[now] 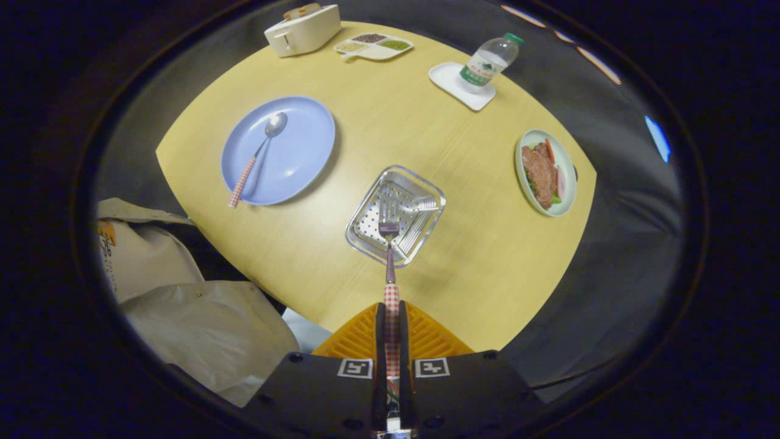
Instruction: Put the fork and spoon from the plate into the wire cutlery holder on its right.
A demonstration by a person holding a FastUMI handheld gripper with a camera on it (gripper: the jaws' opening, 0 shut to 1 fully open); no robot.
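Observation:
My gripper [391, 317] is shut on the checked handle of the fork [389, 238], which points forward. Its tines hang over the metal cutlery holder [426, 198], a shiny perforated tray on the wooden table, high above it. To the left of the holder lies the blue plate [298, 152]. The spoon [259, 152] rests on that plate, bowl facing away and its checked handle sticking over the near rim.
A dish of meat and vegetables [544, 172] sits right of the holder. Beyond it a water bottle [489, 61] stands on a white coaster. A white toaster [303, 29] and a divided snack tray [373, 46] are at the far edge. Pale bags [183, 305] lie below the table's left.

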